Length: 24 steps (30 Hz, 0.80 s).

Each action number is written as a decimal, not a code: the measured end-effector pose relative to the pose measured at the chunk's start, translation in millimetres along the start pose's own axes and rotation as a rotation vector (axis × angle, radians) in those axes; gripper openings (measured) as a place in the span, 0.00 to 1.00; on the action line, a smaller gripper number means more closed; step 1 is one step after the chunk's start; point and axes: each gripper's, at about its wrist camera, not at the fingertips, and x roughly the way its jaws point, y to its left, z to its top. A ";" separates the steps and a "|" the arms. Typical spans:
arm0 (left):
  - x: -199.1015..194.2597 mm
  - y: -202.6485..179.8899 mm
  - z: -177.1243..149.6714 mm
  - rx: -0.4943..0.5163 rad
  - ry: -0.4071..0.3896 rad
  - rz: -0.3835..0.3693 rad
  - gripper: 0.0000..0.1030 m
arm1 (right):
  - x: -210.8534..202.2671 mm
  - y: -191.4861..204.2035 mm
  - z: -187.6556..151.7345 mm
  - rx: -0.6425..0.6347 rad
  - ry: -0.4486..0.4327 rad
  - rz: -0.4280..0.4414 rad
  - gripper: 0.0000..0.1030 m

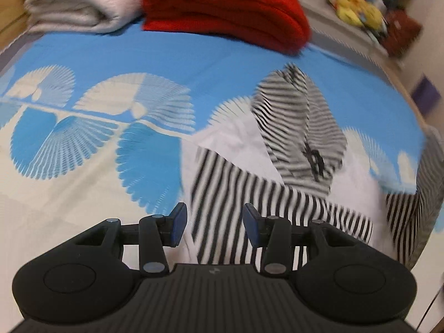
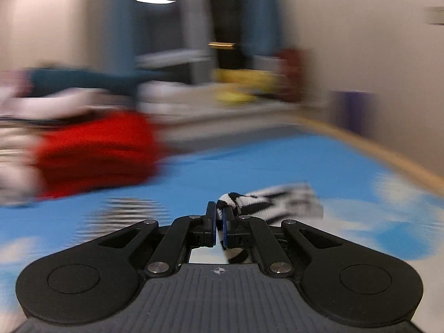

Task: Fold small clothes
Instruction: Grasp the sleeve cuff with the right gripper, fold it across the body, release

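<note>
Striped garment (image 1: 277, 194), black and white, lies spread on the blue and white bedsheet (image 1: 111, 55), its hood (image 1: 299, 127) flopped toward the red folded pile (image 1: 222, 14). Left gripper (image 1: 215, 222) hovers low over its near edge, jaws apart and holding nothing. Right gripper (image 2: 219, 222) is level, skimming above the bed, jaws pinched tight on a striped fold (image 2: 266, 202); that view is blurred.

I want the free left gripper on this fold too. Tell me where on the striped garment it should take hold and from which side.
Take the striped garment at its near left edge, just ahead of the open left gripper, coming in low from the near side. There the cloth lies flat on the blue bedspread as a thin edge. The right gripper already pinches another part, probably a cuff.
</note>
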 end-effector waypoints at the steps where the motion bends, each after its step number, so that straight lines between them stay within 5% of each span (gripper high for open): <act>1: -1.8 6.5 4.0 -0.032 0.000 -0.008 0.48 | 3.7 24.6 -7.6 0.005 0.061 0.135 0.04; 3: -3.8 17.1 9.6 -0.078 0.004 -0.029 0.48 | 18.1 66.1 -31.3 0.028 0.275 0.343 0.07; 4: -4.0 21.4 12.2 -0.096 0.009 -0.039 0.48 | 23.4 81.0 -44.3 0.027 0.371 0.370 0.08; 8: -4.7 31.1 16.5 -0.134 0.023 -0.056 0.48 | 32.1 99.9 -70.9 0.022 0.638 0.205 0.12; 12: -2.3 33.8 15.7 -0.153 0.028 -0.064 0.48 | 25.9 66.3 -56.2 0.250 0.655 0.061 0.23; 16: 9.0 35.5 10.3 -0.174 0.059 -0.057 0.48 | 18.2 47.0 -70.8 0.297 0.594 0.007 0.26; 20: 20.0 29.8 5.8 -0.159 0.081 -0.040 0.48 | 40.8 -12.3 -112.1 0.473 0.711 -0.223 0.26; 22: 22.5 23.9 5.5 -0.146 0.082 -0.038 0.48 | 42.9 -47.8 -129.4 0.563 0.734 -0.331 0.25; 24: 25.3 17.1 5.4 -0.134 0.084 -0.040 0.48 | 37.0 -68.2 -134.4 0.649 0.727 -0.325 0.11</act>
